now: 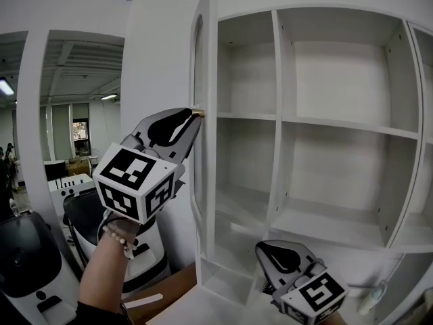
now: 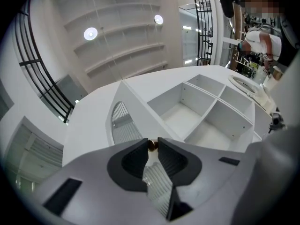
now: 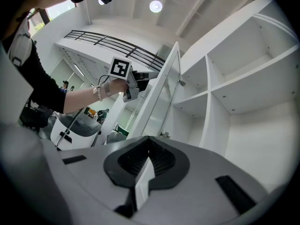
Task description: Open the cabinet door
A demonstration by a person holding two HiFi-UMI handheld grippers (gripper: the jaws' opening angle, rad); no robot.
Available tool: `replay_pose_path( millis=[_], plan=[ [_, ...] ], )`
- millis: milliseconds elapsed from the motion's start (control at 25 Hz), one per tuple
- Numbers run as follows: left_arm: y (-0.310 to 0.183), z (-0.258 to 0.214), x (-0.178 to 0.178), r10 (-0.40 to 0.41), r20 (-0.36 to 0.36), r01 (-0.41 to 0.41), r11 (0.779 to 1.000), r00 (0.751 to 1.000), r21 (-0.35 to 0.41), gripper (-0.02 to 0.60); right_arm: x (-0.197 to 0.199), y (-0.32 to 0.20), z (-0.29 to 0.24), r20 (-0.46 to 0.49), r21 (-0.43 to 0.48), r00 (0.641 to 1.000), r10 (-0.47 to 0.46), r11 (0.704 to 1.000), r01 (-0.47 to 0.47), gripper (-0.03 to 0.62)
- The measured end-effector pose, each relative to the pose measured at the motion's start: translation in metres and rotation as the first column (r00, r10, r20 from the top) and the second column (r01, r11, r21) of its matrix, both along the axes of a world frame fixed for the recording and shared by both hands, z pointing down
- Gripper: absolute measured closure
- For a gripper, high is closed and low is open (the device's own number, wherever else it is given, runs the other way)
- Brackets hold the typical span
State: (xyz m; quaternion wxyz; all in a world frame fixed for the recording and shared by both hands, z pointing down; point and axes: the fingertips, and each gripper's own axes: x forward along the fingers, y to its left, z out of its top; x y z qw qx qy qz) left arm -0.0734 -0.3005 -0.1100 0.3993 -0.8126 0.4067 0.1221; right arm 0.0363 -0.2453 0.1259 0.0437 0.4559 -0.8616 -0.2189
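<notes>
While the cabinet door stood swung well out from the left edge of the white cabinet, the person had the left gripper up at it, angled upward from a raised forearm. Its two dark pads were pinched in narrow on the small brass knob, which sat right between the tips and touched both. The knob was fixed to the door's outer face, close to the free edge and partway up, at about the level of the cabinet's upper shelf. The door was a white frame around a ribbed pane with a rounded top, and from the head view it showed almost edge-on, turned roughly square to the cabinet front. A small metal hinge showed on the door's inner side near the cabinet's left wall.

Behind the open door the cabinet's compartments were in plain sight, split by upright dividers and level shelves, all white.

The right gripper hung low, near the cabinet's bottom edge and well apart from the door and the knob. Its jaws were drawn together at the tips with nothing between them.

A bead bracelet sat on the left wrist just below the black-and-white marker cube of that gripper. Off past the cabinet's left side the room ran back to windows.
</notes>
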Motion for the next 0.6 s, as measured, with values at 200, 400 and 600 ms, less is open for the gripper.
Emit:
replay_pose_path(
  millis=[200,400,600],
  plan=[
    [0.002,0.001,-0.014,0.000,-0.034,0.000,1.000,0.999,-0.004,0.520,-0.002,0.000,0.002,-0.001,-0.003,1.000,-0.010,1.000,0.010,0.594],
    [0.004,0.000,-0.028,-0.023,-0.060,0.023,1.000,0.998,-0.005,0.522,-0.001,0.000,0.003,0.000,-0.006,1.000,-0.015,1.000,0.015,0.594],
    [0.004,0.000,-0.043,-0.062,-0.076,0.062,0.998,0.995,-0.010,0.522,-0.009,0.000,0.002,0.001,-0.003,0.999,-0.039,0.999,0.039,0.594]
  ],
)
